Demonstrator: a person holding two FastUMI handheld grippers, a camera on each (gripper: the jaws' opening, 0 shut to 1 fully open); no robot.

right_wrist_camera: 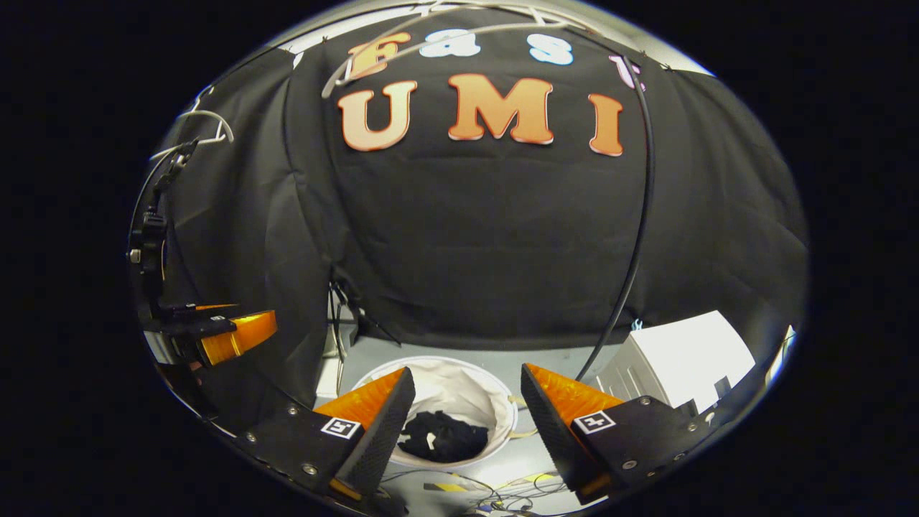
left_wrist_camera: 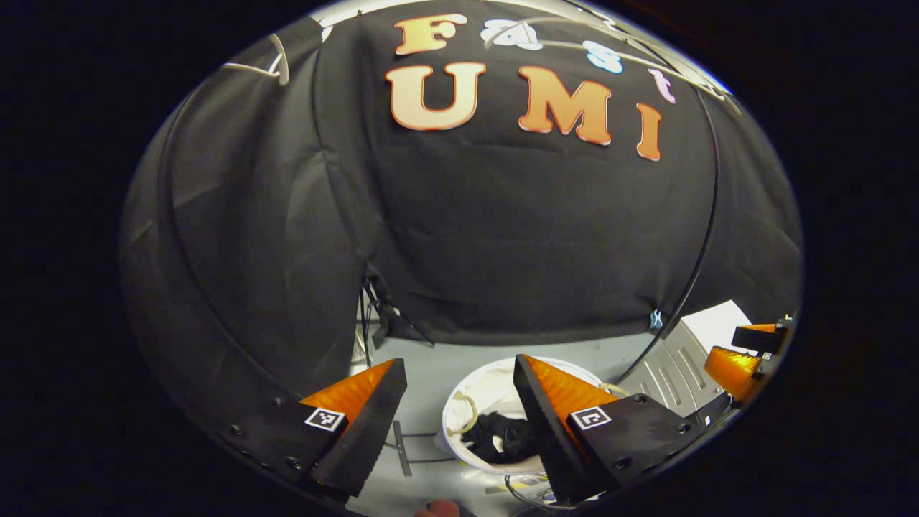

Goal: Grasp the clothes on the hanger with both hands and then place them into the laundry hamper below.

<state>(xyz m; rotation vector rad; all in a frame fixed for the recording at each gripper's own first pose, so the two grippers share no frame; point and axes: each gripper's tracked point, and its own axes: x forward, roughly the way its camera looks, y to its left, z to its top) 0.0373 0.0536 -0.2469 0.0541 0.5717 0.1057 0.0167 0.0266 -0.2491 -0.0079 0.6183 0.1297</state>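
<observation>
Both grippers open and empty above the laundry hamper (right_wrist_camera: 502,402)

The left gripper (left_wrist_camera: 459,409) and right gripper (right_wrist_camera: 467,416) stand with jaws apart; the dark clothes (right_wrist_camera: 445,436) lie inside the hamper, looking soft, light and limp, best pinched at a bunched fold.

A matt black cloth wall (right_wrist_camera: 502,237) hangs in soft folds at the far side of the booth, with a thin, smooth black cable (right_wrist_camera: 635,237) curving down across it. On the smooth, dull grey floor (left_wrist_camera: 431,373) stands a laundry hamper (right_wrist_camera: 459,384) lined with soft white fabric, a crumpled heap of matt dark clothes (right_wrist_camera: 445,436) inside. To the right, a white box (right_wrist_camera: 682,362) looks like smooth, hard plastic or painted metal. Near the top left, a pale wire-like hanger (right_wrist_camera: 204,118) catches a slight sheen. The fingers (left_wrist_camera: 373,424) of the near gripper show ribbed, rough inner pads and matt plates fixed with small shiny screws.
</observation>
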